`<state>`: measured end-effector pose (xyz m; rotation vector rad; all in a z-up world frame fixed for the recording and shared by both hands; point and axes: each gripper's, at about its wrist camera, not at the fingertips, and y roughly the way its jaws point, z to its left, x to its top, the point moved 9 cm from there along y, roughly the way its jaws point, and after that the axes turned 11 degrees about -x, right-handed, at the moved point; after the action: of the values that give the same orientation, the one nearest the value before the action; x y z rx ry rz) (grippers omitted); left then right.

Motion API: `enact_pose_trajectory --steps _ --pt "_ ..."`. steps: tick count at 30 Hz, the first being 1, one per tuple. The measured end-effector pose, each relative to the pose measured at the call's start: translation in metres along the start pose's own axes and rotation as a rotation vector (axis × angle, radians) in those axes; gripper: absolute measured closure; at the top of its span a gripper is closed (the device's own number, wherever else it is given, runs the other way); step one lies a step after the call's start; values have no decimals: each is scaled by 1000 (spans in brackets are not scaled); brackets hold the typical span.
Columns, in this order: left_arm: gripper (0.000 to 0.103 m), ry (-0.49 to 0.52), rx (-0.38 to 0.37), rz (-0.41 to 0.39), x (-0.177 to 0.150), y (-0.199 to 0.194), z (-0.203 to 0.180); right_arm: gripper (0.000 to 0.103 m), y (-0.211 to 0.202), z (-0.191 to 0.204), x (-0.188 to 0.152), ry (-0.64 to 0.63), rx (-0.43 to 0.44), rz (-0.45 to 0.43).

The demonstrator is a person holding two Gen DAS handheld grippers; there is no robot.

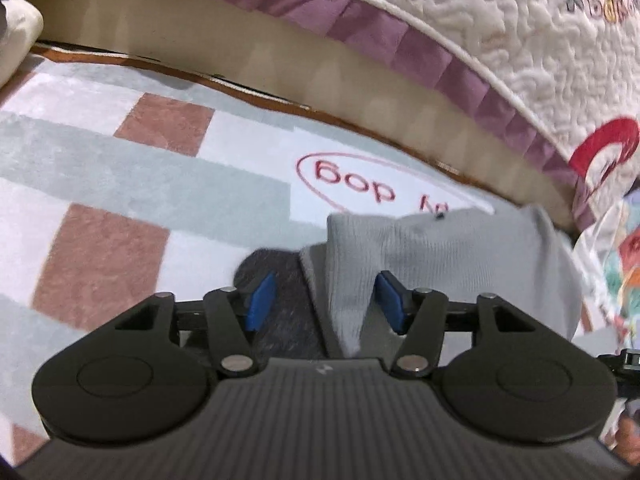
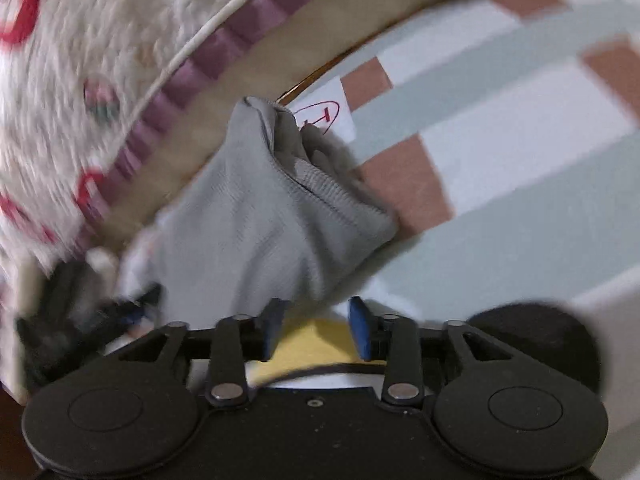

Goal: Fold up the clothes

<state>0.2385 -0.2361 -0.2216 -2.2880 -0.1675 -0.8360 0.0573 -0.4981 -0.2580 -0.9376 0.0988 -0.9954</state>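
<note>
A checked rug (image 1: 132,168) in pale green, white and dusty pink covers the floor, with a red oval of lettering (image 1: 360,188) printed on one white patch. Along its far edge runs a bed with a cream quilted cover (image 1: 540,40) trimmed in a purple ruffle (image 1: 420,48) and stitched with coloured motifs.

The grey knitted garment (image 1: 440,248) lies bunched on the rug beside the bed base, partly covering the red lettering. In the right wrist view it forms a loose heap (image 2: 260,216) with a ribbed hem turned up along one side, and a darker fuzzy lining shows beneath it in the left wrist view.

The left gripper (image 1: 326,300) sits low over the garment with its blue pads (image 1: 262,300) spread apart; a fold of grey cloth lies between them, but the pads do not press on it. The right gripper (image 2: 316,328) is likewise spread, its pads (image 2: 360,328) just short of the heap's near edge, with a yellow patch visible between them.
</note>
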Motion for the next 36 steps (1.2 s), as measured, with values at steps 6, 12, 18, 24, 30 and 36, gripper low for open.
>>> enact_pose_trajectory --steps 6,12,18,24,30,36 --pt "80 -111 -100 -40 9 13 3 44 10 -2 13 196 80 -167" --pt "88 79 4 -15 13 8 -26 66 13 37 50 -102 -51 -232" --pt "82 39 61 7 0 5 -31 67 10 67 69 -349 -123 -263" --pt "46 -4 84 13 1 7 -14 64 12 50 69 -306 -121 -235" --pt "38 -55 -56 -28 8 14 -10 47 20 33 69 -98 -39 -169" --pt "79 13 -29 -11 4 23 -26 54 37 36 64 -71 -7 -184"
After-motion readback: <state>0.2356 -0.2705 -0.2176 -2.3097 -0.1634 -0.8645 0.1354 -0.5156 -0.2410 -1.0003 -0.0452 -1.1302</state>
